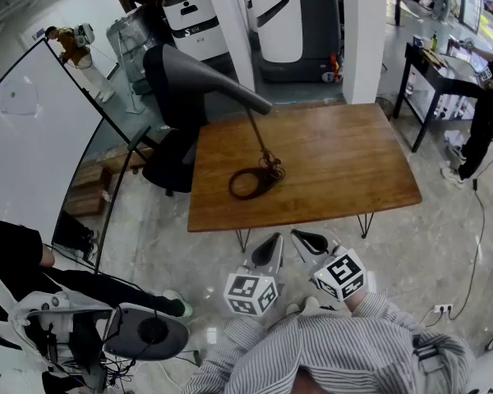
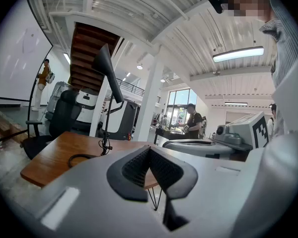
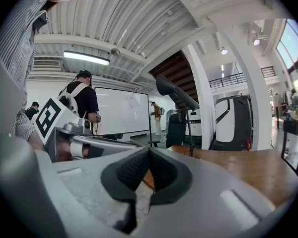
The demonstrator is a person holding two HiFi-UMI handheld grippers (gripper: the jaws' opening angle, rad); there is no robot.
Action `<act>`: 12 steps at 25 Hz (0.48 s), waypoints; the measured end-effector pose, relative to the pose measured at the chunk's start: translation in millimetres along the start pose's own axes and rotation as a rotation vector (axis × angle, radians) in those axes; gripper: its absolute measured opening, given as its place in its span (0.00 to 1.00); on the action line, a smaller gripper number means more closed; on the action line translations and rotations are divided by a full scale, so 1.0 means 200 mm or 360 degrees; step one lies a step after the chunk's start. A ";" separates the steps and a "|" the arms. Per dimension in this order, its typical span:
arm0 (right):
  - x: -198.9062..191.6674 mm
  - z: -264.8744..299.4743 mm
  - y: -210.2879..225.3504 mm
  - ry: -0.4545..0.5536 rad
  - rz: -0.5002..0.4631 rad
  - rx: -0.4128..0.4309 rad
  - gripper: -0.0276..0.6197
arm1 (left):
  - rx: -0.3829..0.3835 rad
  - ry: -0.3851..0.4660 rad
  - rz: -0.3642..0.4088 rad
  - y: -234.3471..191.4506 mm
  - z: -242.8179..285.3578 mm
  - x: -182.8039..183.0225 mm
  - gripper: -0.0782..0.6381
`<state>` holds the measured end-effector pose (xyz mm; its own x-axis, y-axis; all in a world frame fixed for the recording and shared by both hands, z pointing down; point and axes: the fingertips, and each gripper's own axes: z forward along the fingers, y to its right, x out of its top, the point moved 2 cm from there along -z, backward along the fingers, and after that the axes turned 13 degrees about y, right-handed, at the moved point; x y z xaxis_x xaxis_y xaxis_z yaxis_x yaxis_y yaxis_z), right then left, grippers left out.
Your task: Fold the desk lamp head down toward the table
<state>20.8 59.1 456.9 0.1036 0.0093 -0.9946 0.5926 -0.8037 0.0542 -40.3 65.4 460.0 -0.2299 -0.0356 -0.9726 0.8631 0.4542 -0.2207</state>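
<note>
The desk lamp stands on the wooden table [image 1: 337, 158]. Its long black head [image 1: 199, 78] is raised and slants up to the left. A thin stem [image 1: 256, 134] runs down to the base [image 1: 270, 167], beside a coiled dark cable [image 1: 248, 184]. My left gripper [image 1: 269, 247] and right gripper [image 1: 310, 240] hang side by side in front of the table's near edge, well short of the lamp. Both are shut with nothing between the pads. In the left gripper view the lamp head [image 2: 107, 69] rises over the table [image 2: 52, 155]. The right gripper view shows the head [image 3: 175, 92] and stem [image 3: 190, 133].
A black office chair [image 1: 169, 164] stands at the table's left end, next to a large whiteboard [image 1: 33, 138]. A white pillar [image 1: 363, 31] and a black desk [image 1: 431, 62] with a person [image 1: 486, 113] are beyond the table. Another person [image 1: 33, 273] sits at lower left.
</note>
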 end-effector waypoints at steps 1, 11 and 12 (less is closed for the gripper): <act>0.00 0.01 0.01 0.0001 -0.0002 -0.0003 0.04 | 0.0000 0.0005 -0.0004 -0.01 0.01 0.01 0.12; 0.02 0.08 0.02 -0.0016 -0.0043 0.0041 0.04 | 0.0026 0.0032 -0.0023 -0.08 0.02 0.04 0.12; 0.02 0.08 0.02 -0.0013 -0.0044 0.0036 0.04 | 0.0028 0.0032 -0.0027 -0.08 0.02 0.04 0.12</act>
<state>10.9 45.7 451.4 0.0807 0.0270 -0.9964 0.5771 -0.8163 0.0246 -54.6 54.2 454.9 -0.2537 -0.0252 -0.9670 0.8668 0.4378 -0.2388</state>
